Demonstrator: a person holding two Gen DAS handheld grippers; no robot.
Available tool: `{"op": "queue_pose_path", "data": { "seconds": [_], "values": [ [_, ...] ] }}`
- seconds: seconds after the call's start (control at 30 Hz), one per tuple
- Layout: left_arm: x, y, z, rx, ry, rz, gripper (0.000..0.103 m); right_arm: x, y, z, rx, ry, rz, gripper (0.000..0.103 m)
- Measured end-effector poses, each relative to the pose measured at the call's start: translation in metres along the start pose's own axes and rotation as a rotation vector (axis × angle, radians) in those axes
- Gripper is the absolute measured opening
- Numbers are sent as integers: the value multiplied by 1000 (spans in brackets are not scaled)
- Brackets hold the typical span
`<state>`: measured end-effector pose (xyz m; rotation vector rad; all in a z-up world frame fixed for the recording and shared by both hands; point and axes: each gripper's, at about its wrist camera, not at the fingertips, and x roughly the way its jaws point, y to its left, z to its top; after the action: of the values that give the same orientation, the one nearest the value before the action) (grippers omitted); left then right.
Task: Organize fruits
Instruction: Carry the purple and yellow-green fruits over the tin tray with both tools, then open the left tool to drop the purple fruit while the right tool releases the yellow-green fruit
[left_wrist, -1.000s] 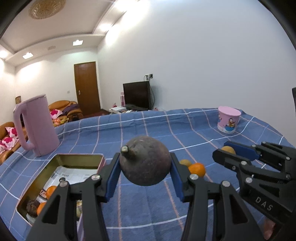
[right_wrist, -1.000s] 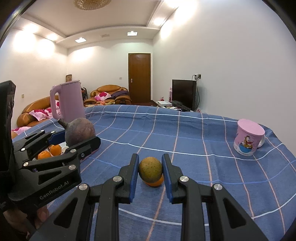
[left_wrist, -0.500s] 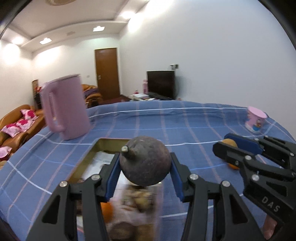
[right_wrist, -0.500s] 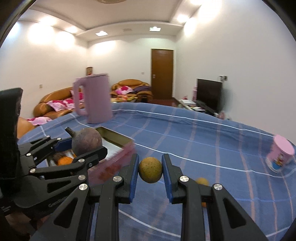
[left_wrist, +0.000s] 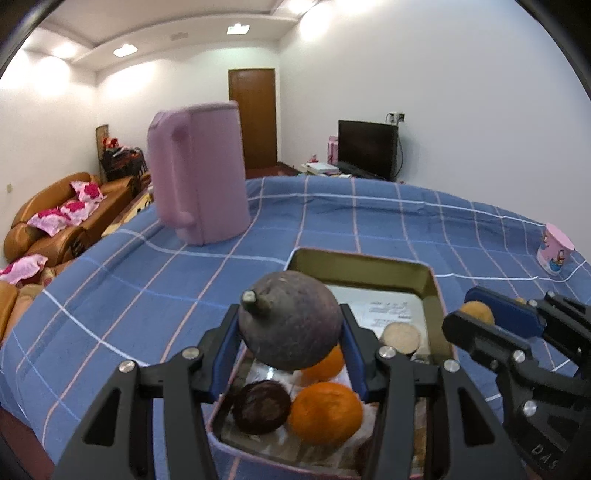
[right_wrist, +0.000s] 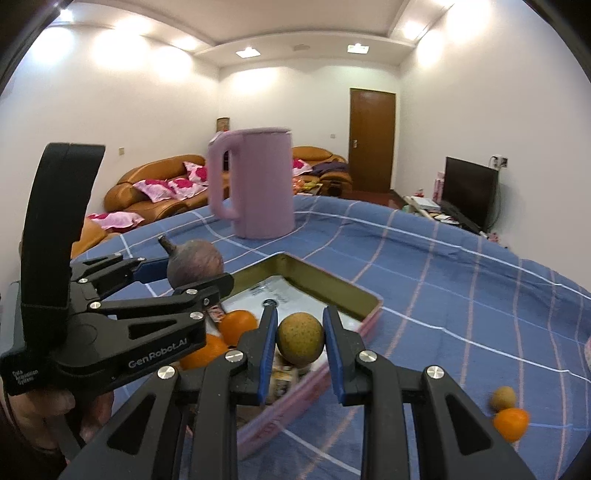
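Observation:
My left gripper (left_wrist: 290, 325) is shut on a dark purple fruit (left_wrist: 290, 319) with a short stem, held above the near end of a gold-lined tin (left_wrist: 364, 262). Inside the tin lie an orange (left_wrist: 325, 411), a dark round fruit (left_wrist: 260, 406) and a pale brown fruit (left_wrist: 400, 336). My right gripper (right_wrist: 300, 338) is shut on a small yellow-brown fruit (right_wrist: 300, 338), hovering over the tin's (right_wrist: 332, 288) near edge. The left gripper (right_wrist: 184, 273) with its purple fruit (right_wrist: 195, 260) shows at the left of the right wrist view. A loose orange (right_wrist: 510, 424) and a small brown fruit (right_wrist: 503, 398) lie on the cloth.
A tall pink jug (left_wrist: 201, 171) stands beyond the tin on the blue checked tablecloth (left_wrist: 147, 291). A pink printed cup (left_wrist: 556, 249) sits at the far right. Sofas (right_wrist: 159, 192), a door and a television lie beyond the table.
Both grippers swung left across the table with their fruits still gripped. The tin moved from the lower left to directly under them, and the pink jug came closer to centre.

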<state>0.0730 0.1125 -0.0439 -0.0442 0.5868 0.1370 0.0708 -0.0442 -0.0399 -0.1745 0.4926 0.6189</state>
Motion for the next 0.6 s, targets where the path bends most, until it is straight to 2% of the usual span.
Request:
{"op": "queue_pose_path", "data": {
  "seconds": [0.17, 0.33, 0.6],
  "values": [
    [8, 9, -7, -27, 39, -1, 52, 12, 9, -4, -17, 34, 20, 27],
    [11, 9, -11, -22, 51, -8, 52, 27, 14, -8, -26, 88, 31, 27],
    [10, 7, -12, -20, 61, -10, 53, 32, 15, -8, -19, 125, 64, 27]
  ]
}}
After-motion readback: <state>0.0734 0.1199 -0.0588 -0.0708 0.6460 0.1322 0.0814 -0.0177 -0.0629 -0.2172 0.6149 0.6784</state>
